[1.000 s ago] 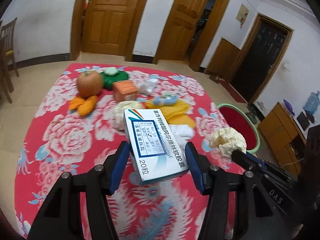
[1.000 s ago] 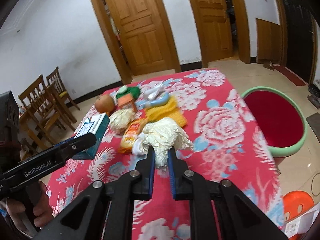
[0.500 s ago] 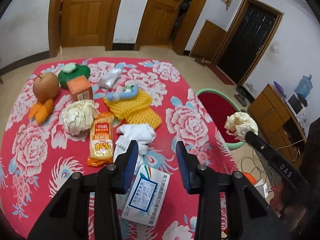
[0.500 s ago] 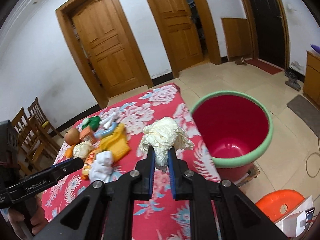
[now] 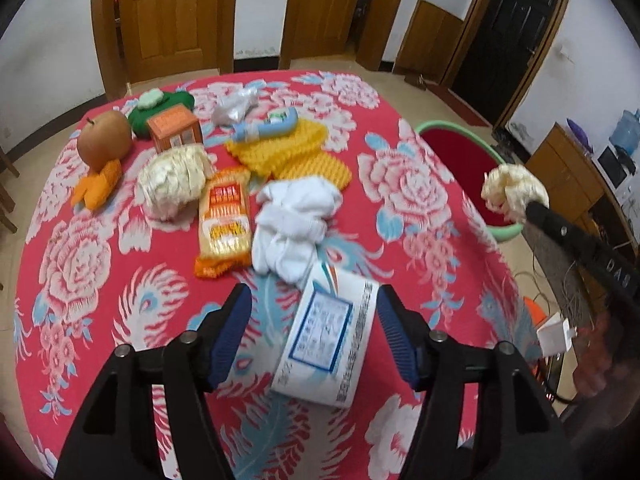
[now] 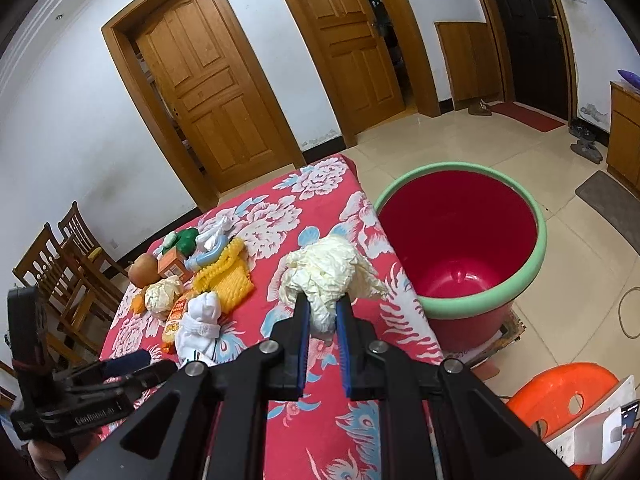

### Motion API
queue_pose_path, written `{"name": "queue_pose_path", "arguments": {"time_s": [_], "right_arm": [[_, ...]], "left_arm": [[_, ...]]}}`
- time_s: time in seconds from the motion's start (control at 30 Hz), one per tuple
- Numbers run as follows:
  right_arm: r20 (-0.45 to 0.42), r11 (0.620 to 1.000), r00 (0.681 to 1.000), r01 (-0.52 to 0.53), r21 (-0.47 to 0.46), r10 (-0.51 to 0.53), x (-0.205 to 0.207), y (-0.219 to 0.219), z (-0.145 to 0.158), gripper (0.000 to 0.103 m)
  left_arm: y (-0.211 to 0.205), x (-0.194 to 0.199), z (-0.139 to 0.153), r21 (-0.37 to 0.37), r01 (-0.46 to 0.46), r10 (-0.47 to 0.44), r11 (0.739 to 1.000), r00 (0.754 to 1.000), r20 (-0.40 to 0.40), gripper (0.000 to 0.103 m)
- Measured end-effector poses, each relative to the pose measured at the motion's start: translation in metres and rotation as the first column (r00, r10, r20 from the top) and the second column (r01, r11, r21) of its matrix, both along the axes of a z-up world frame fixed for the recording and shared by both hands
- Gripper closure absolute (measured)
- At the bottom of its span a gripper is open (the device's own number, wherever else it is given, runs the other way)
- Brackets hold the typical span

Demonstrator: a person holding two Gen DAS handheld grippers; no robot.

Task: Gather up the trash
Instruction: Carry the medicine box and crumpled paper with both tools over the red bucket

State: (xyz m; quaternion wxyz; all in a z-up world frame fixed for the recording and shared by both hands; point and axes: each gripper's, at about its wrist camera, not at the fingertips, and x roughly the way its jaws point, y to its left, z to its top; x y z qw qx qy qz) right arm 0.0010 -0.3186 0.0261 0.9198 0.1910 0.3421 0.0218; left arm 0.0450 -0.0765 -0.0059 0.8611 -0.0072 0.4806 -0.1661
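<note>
two hand-held grippers: left hand-held gripper [image 5: 314, 334] opening over medicine box [image 5: 326, 338] beside socks [image 5: 294, 226]; right hand-held gripper [image 6: 322, 322] pinching crumpled paper [image 6: 328, 272] near bin [image 6: 460, 200].

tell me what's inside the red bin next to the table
The red bin looks empty in the right wrist view: only its bare red wall and floor show. The near part of the floor is hidden behind the green rim and the crumpled paper that the right tool holds.

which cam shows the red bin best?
Right wrist view: the red bin shows nearly whole, with its green rim, inside wall and bottom. In the left wrist view only a slice of it shows past the table edge, partly hidden by the crumpled paper.
</note>
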Motion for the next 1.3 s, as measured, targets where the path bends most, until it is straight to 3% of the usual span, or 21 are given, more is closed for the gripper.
{"name": "queue_pose_path", "arguments": {"time_s": [0.4,0.5,0.57,0.77,1.07,1.3], "right_arm": [[0.002,1.000,1.000,0.002,0.004,-0.003,-0.002,-0.001,0.000,0.088],[0.009,1.000,1.000,0.020,0.007,-0.021,-0.003,-0.006,0.001,0.088],[0.011,0.999,0.999,0.031,0.010,-0.031,-0.002,-0.012,0.001,0.088],[0.009,0.997,0.998,0.066,0.028,-0.066,0.001,-0.028,0.000,0.088],[0.017,0.989,0.990,0.137,0.060,-0.138,0.015,-0.056,-0.001,0.088],[-0.019,0.973,0.977,0.215,0.087,-0.214,0.032,-0.082,-0.014,0.088]], "left_arm": [[-0.016,-0.011,-0.023,0.078,0.059,-0.056,0.995,0.998,-0.042,0.036],[-0.018,-0.011,-0.032,0.084,0.067,-0.062,0.994,0.996,-0.060,0.047],[-0.017,-0.011,-0.032,0.074,0.065,-0.062,0.995,0.997,-0.051,0.048],[-0.027,-0.010,-0.013,-0.045,0.102,-0.104,0.994,0.994,-0.031,0.048],[-0.078,0.020,0.025,-0.062,0.176,-0.171,0.983,0.982,0.080,0.048],[-0.121,0.061,0.032,-0.066,0.218,-0.210,0.974,0.972,0.103,0.048]]}}
